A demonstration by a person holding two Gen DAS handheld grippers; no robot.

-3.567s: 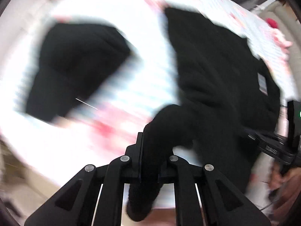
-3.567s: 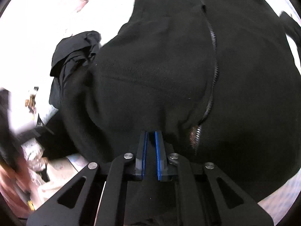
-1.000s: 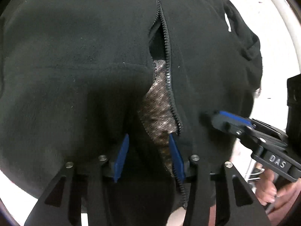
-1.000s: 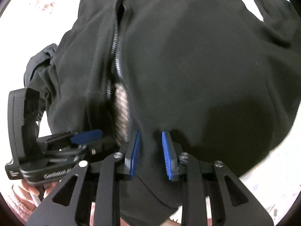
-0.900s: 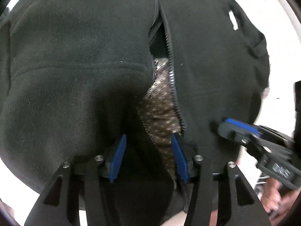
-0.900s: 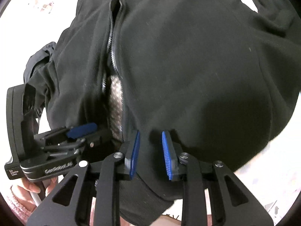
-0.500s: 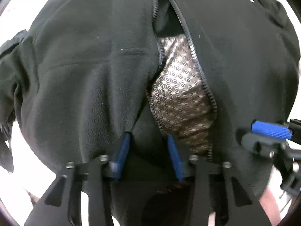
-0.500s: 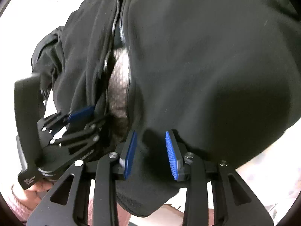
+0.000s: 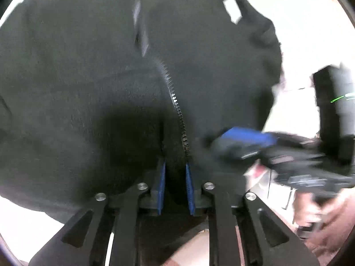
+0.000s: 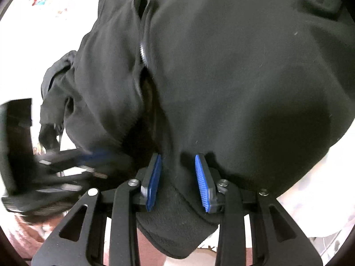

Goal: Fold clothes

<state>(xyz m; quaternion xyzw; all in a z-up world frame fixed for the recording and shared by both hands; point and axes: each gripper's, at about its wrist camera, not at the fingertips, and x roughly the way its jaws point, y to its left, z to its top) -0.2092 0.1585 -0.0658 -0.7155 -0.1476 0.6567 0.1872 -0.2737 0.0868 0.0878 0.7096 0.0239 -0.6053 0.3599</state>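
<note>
Close up, both wrist views are filled by a black fleece jacket [image 9: 84,93] with a front zipper [image 9: 177,108], spread over a white surface [image 9: 306,22] that shows at the frame edges.

Left wrist view: the left gripper [image 9: 175,186] sits at 6 o'clock, its blue pads [image 9: 161,184] drawn near each other with a band of fleece and the zipper's lower end pinched between them; it reads as clamped on the jacket hem. The zipper runs from the pads up toward 12 o'clock, closed along the part in view. A small white tag [image 9: 231,11] shows on the fleece at about 1 o'clock. At 3 o'clock the right gripper [image 9: 244,139] comes in, motion-blurred, its blue pad lying against the jacket's edge; a hand [image 9: 326,219] holds its body at 4 o'clock.

Right wrist view: the right gripper [image 10: 179,181] stands at 6 o'clock, blue pads [image 10: 204,181] set apart, a fold of jacket [image 10: 244,77] hem hanging between them and touching neither pad clearly. Jaws read as parted, not clamping. The zipper [image 10: 144,53] runs up toward 11 o'clock, gaping a little at mid-frame. At 9 o'clock the left gripper [image 10: 97,155] is a blur against the fleece. A rumpled sleeve [image 10: 57,82] lies at 9 to 10 o'clock on the white surface [image 10: 33,44].
</note>
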